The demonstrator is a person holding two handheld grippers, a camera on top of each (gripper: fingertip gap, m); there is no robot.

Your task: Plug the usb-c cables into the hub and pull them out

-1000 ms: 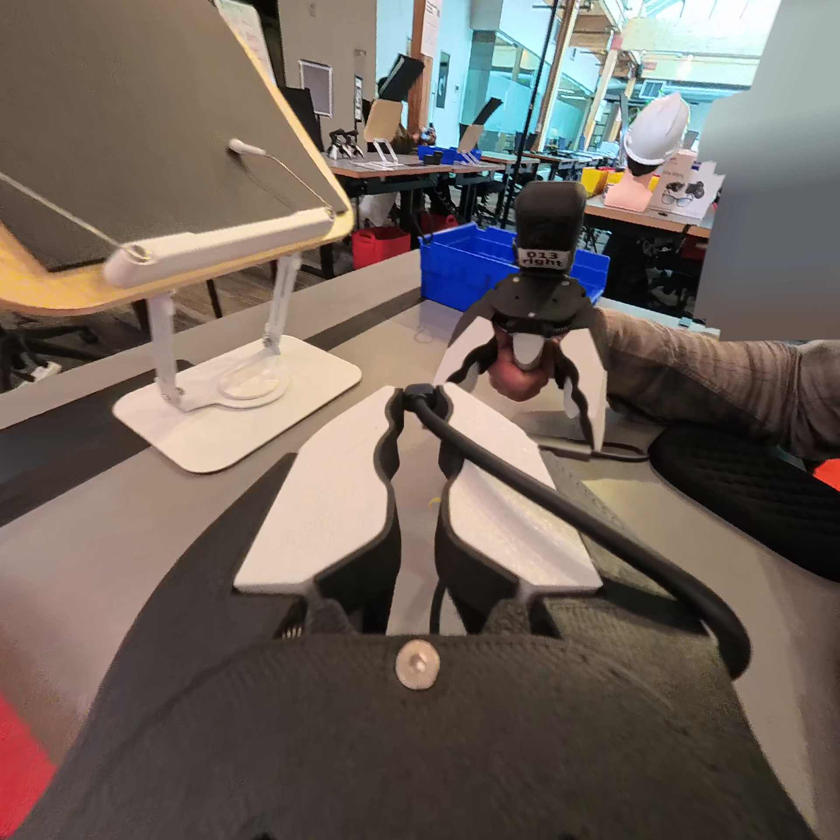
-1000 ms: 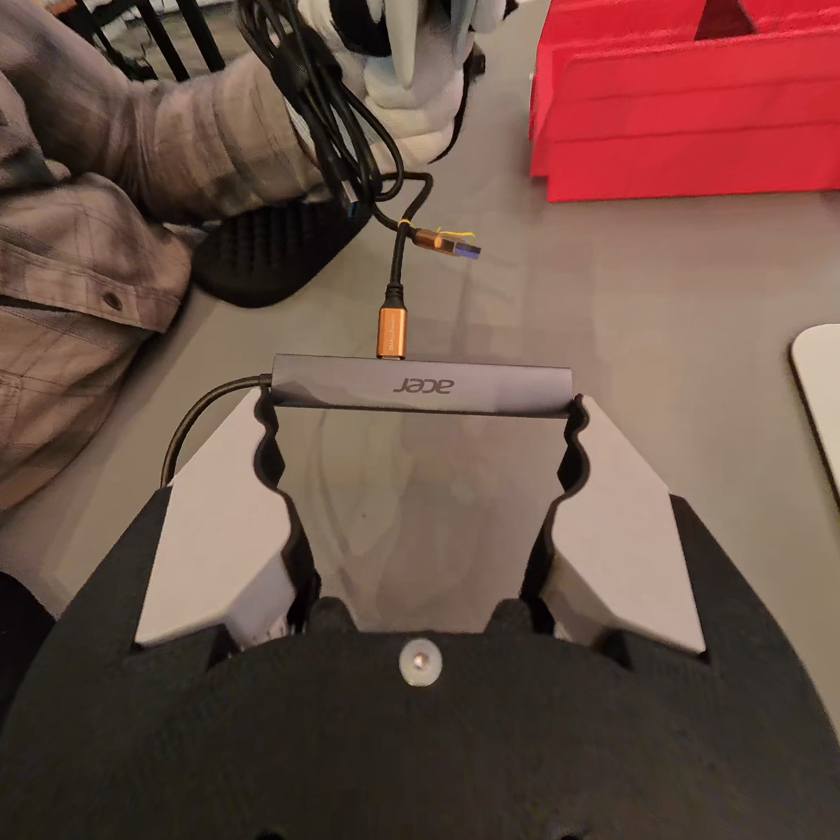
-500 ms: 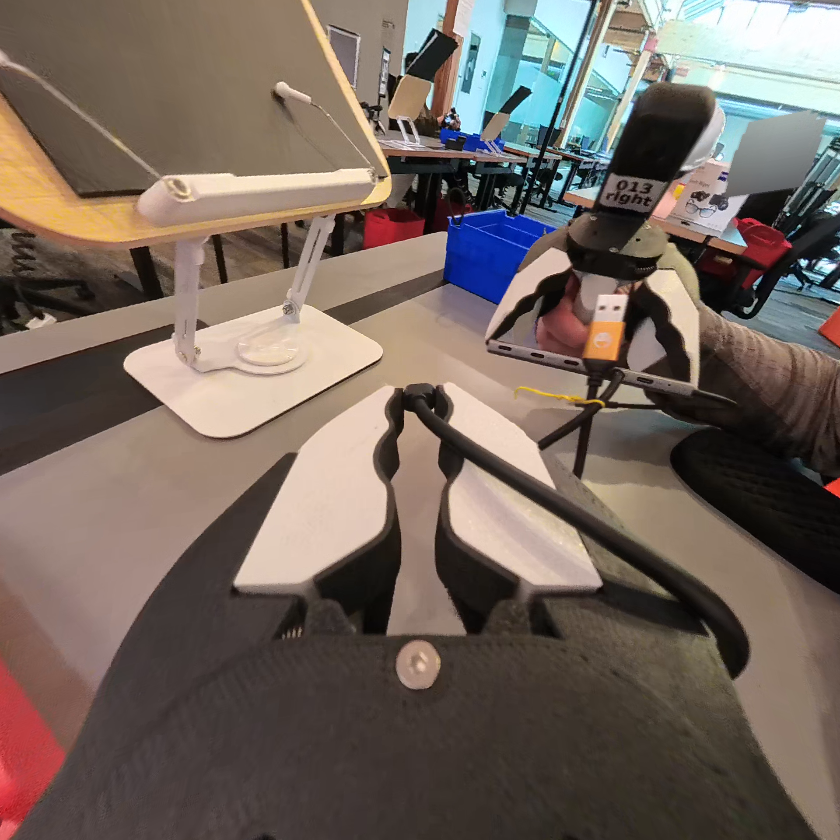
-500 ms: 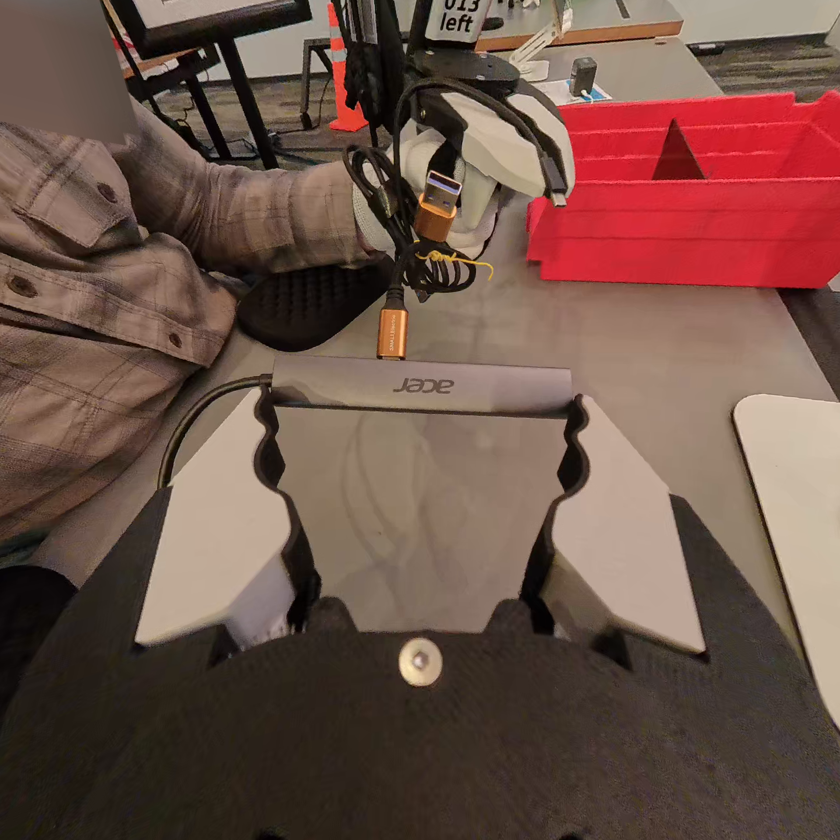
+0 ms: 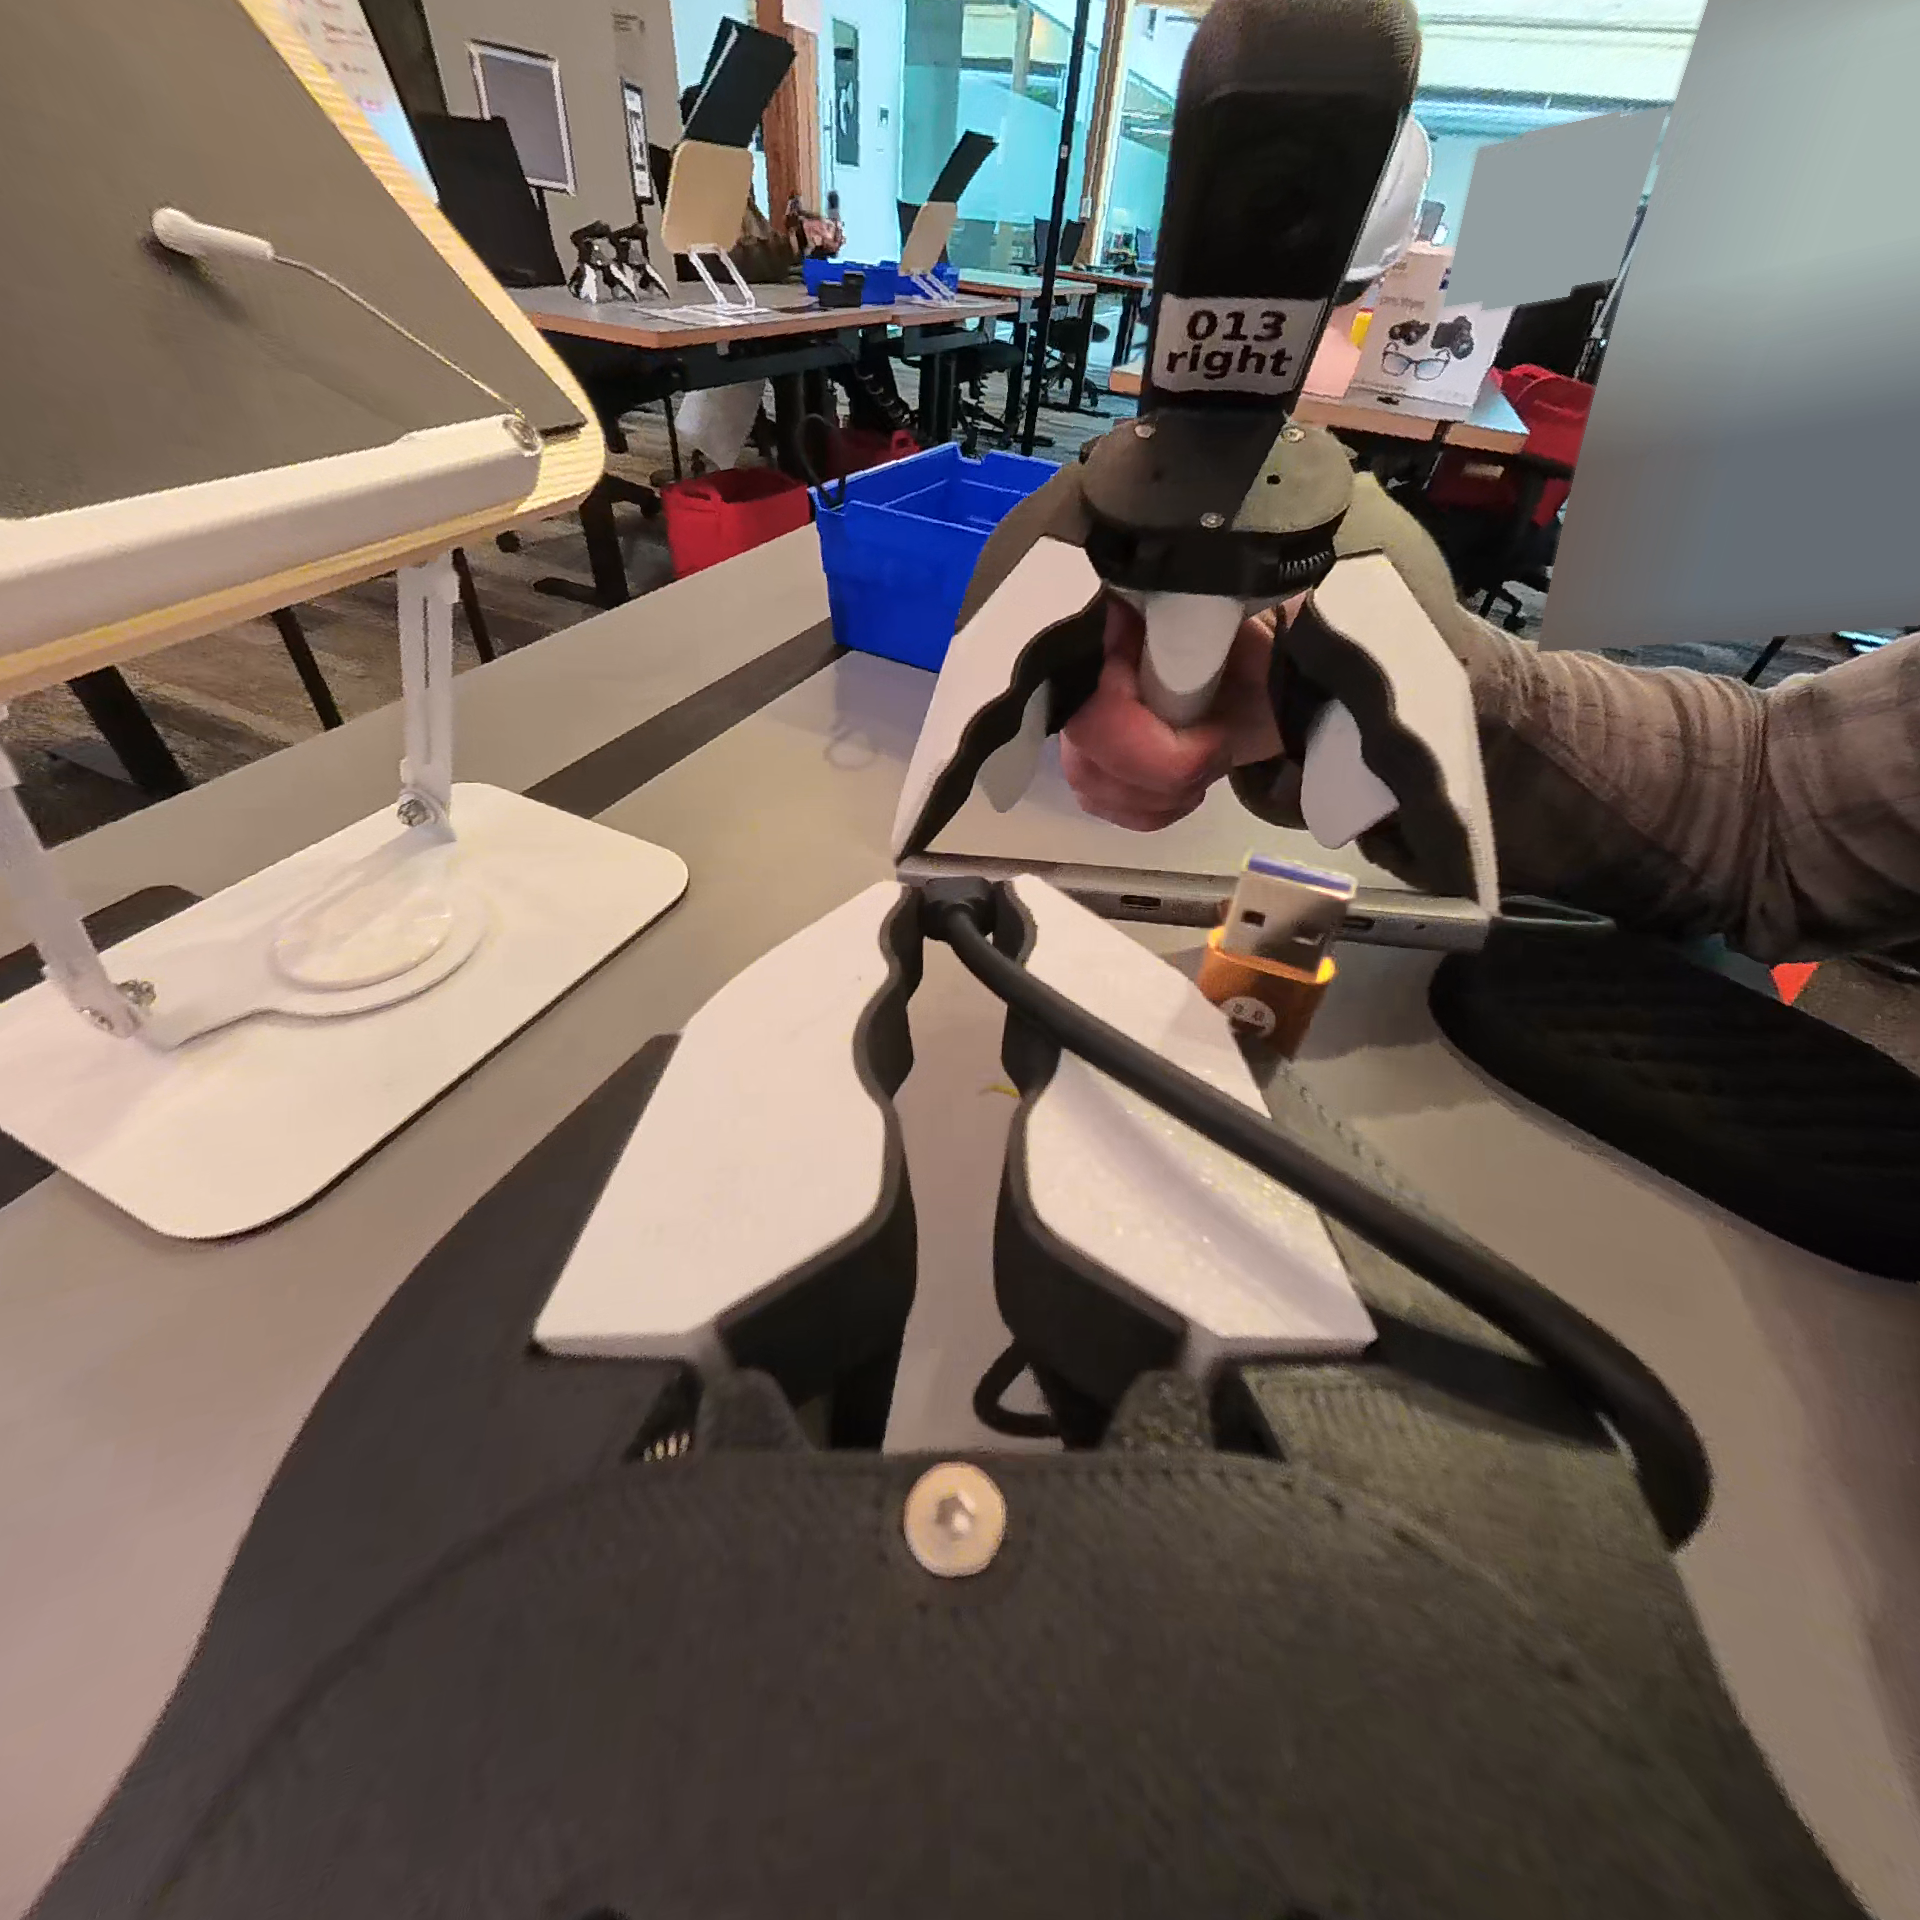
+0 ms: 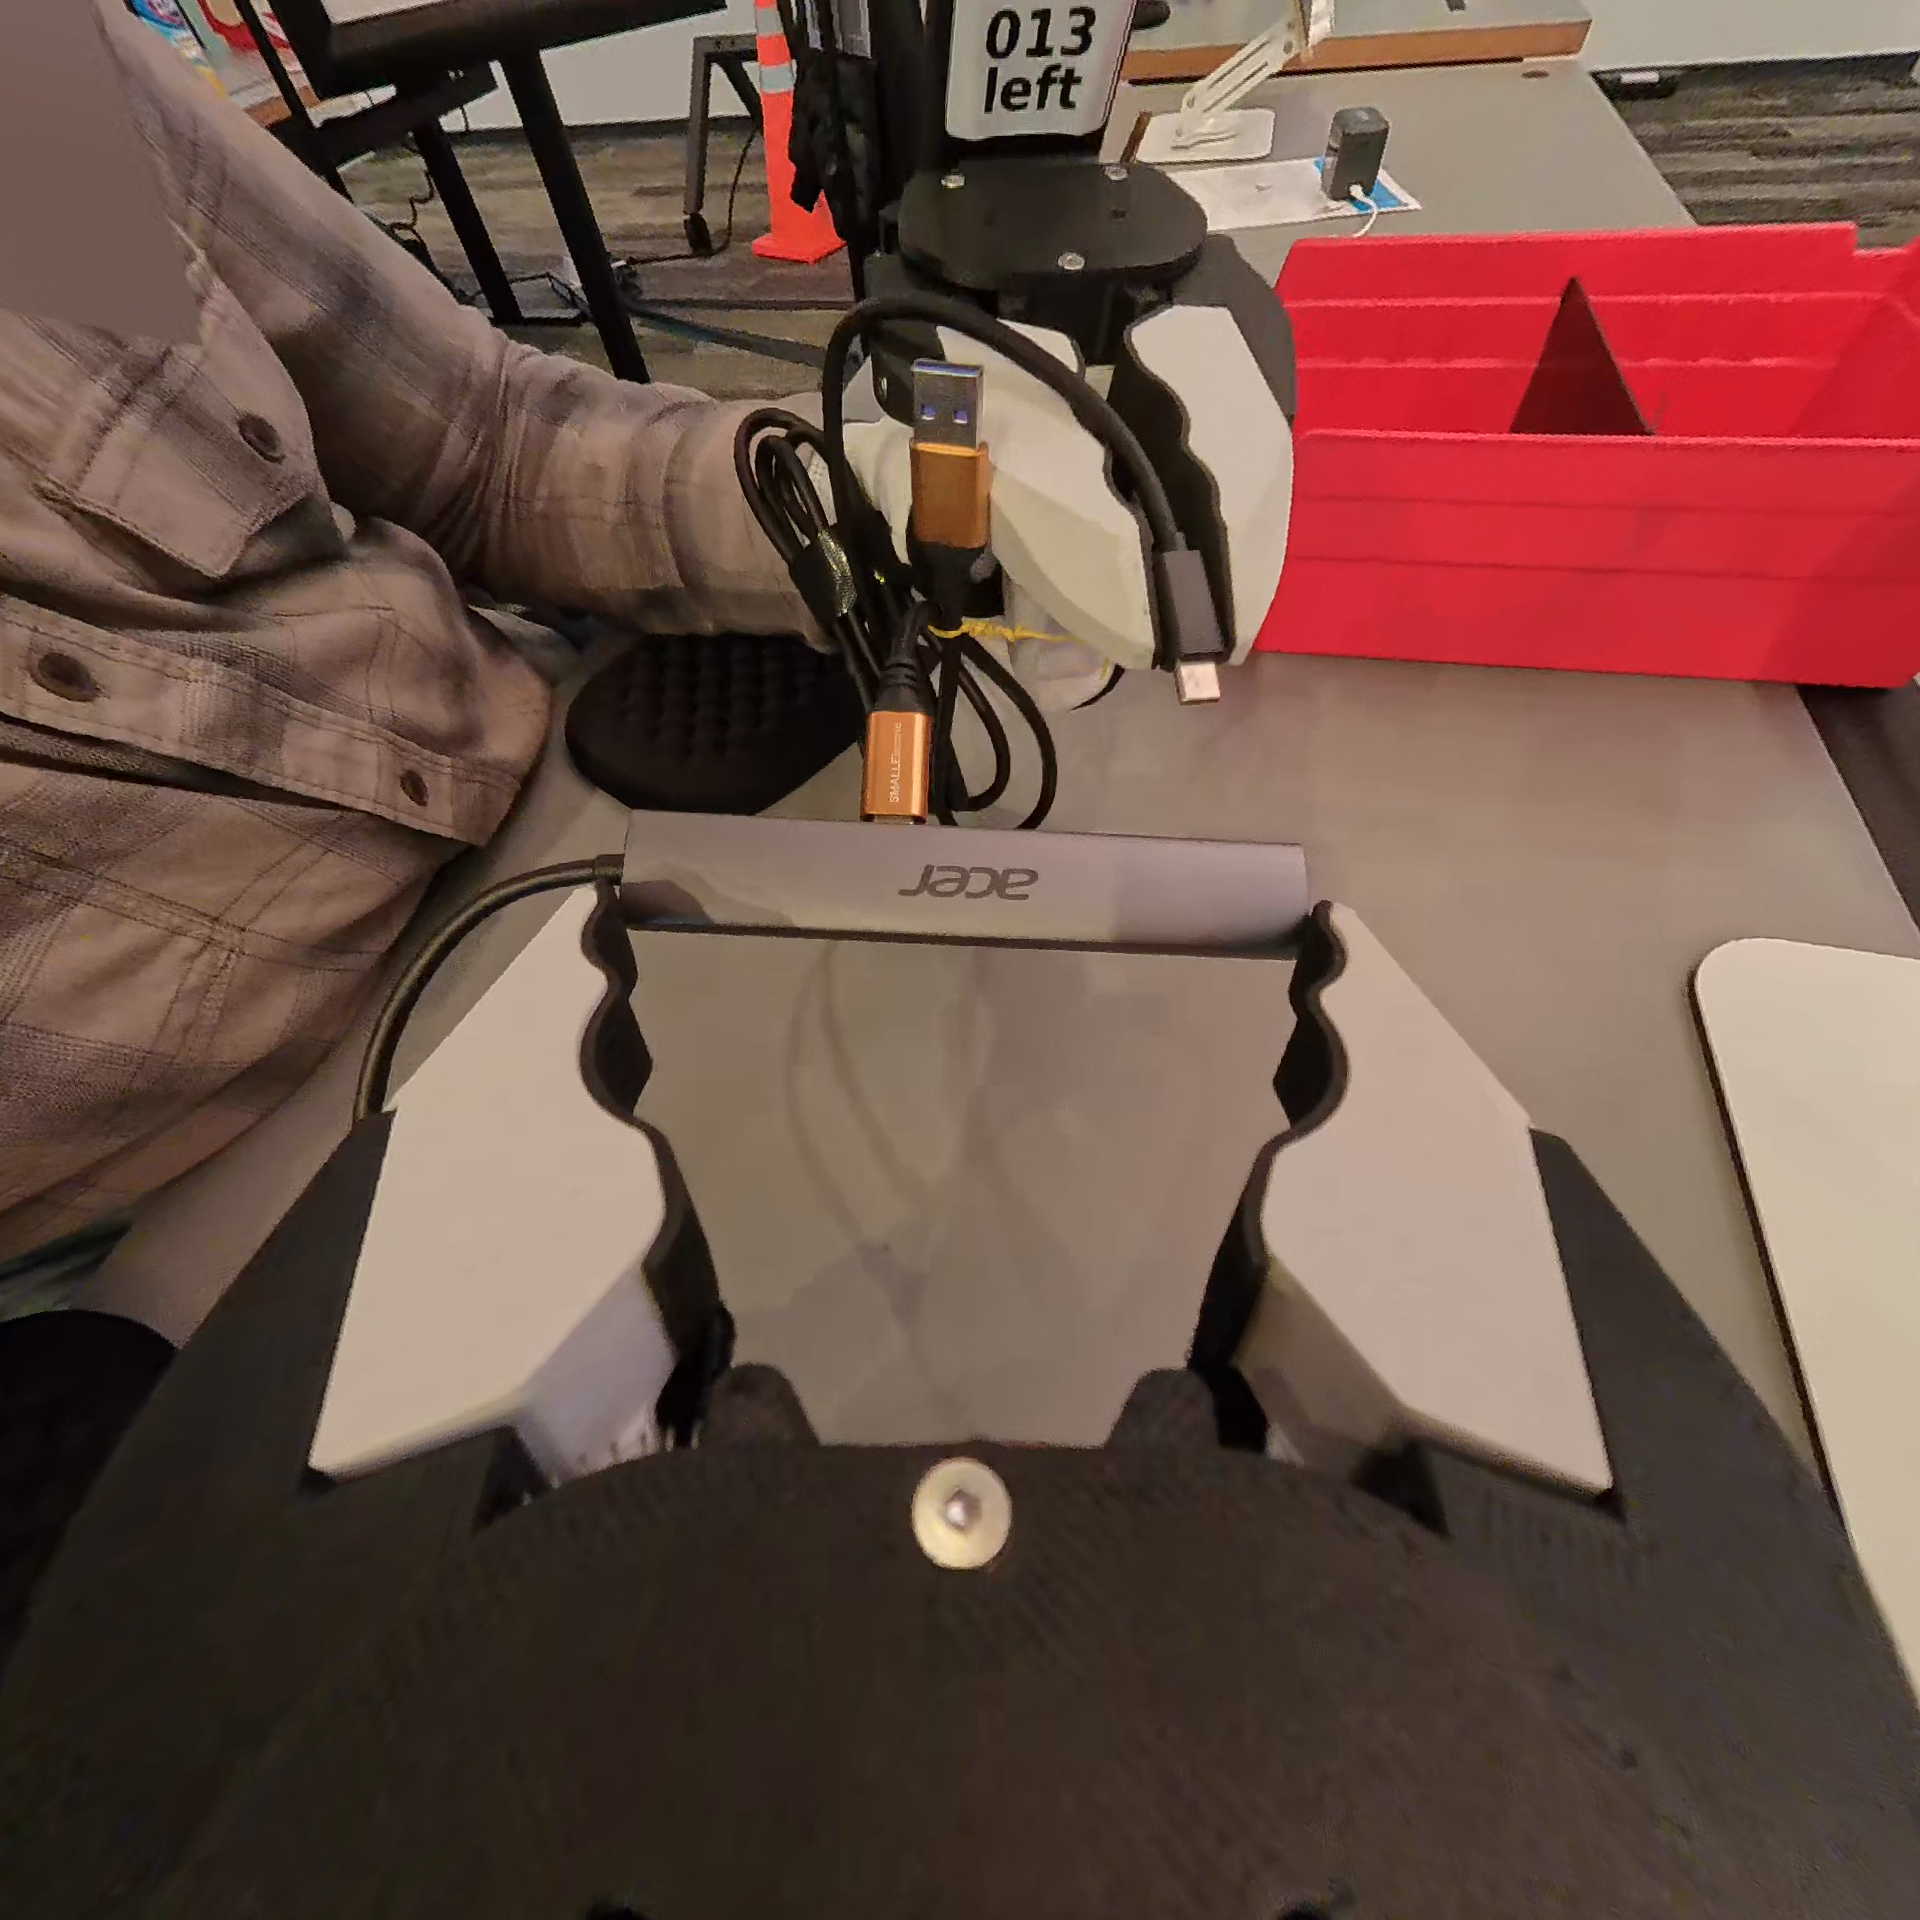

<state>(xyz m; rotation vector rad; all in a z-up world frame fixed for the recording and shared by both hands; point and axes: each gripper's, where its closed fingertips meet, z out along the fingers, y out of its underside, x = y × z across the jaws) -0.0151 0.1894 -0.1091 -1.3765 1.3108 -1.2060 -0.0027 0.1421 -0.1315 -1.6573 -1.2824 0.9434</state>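
Closer now, left gripper (image 5: 951, 914) jaws pinch black cable (image 5: 1247, 1122); right gripper (image 6: 961, 920) jaws clamp crosswise hub (image 6: 966, 878).

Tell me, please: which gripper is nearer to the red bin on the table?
Left. The left gripper, shut on a black cable, hovers right beside the red bin. The right gripper, holding the hub, is farther back across the table.

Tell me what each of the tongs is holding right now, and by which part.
Right tongs clamp the grey hub by its two short ends. Left tongs pinch the black cable just behind its plug.
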